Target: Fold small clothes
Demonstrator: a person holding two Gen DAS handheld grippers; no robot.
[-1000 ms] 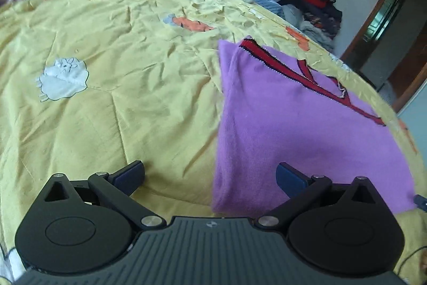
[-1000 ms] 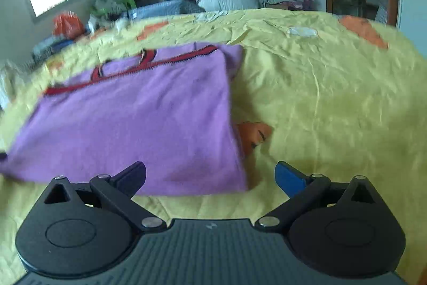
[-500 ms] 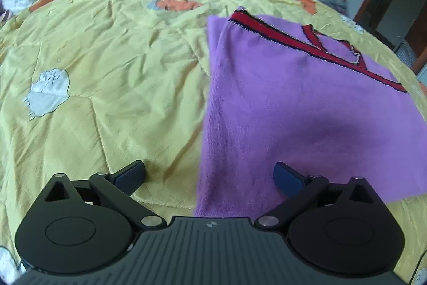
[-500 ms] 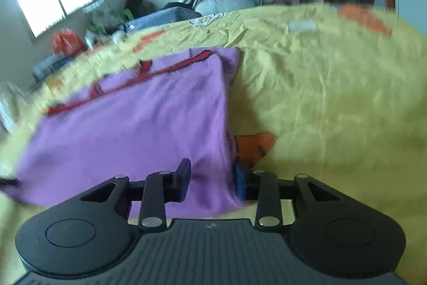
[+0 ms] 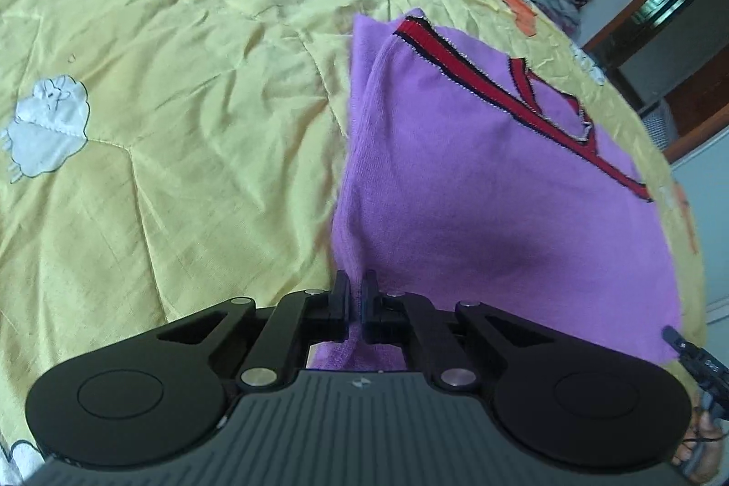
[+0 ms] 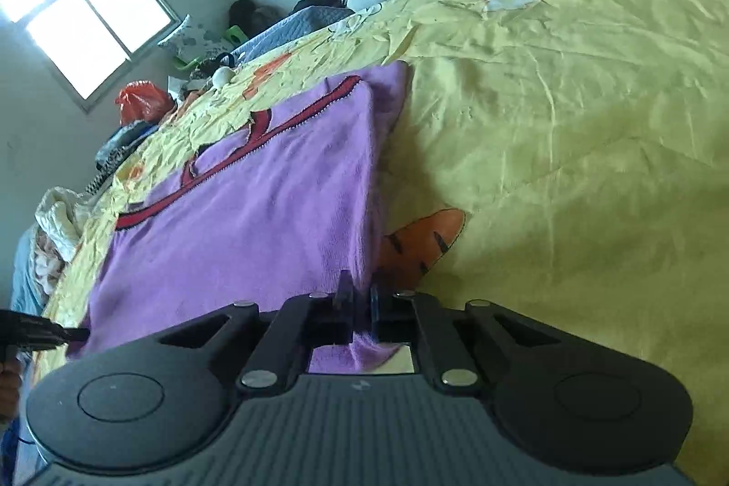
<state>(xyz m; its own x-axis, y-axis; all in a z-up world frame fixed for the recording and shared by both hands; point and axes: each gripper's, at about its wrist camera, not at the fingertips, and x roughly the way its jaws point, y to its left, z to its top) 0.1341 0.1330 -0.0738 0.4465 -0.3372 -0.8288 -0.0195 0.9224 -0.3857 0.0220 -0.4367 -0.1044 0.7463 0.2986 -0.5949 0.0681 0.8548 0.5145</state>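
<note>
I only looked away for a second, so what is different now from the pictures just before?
Both grippers came in on the near corners of the purple garment and their jaws have just been closing. The left gripper now pinches the near left corner, the right gripper the near right corner. The garment still lies folded flat on the yellow bedspread, red trim at the far edge.

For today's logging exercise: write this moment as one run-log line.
left gripper: shut on purple garment corner | right gripper: shut on other corner | yellow bedspread
</note>
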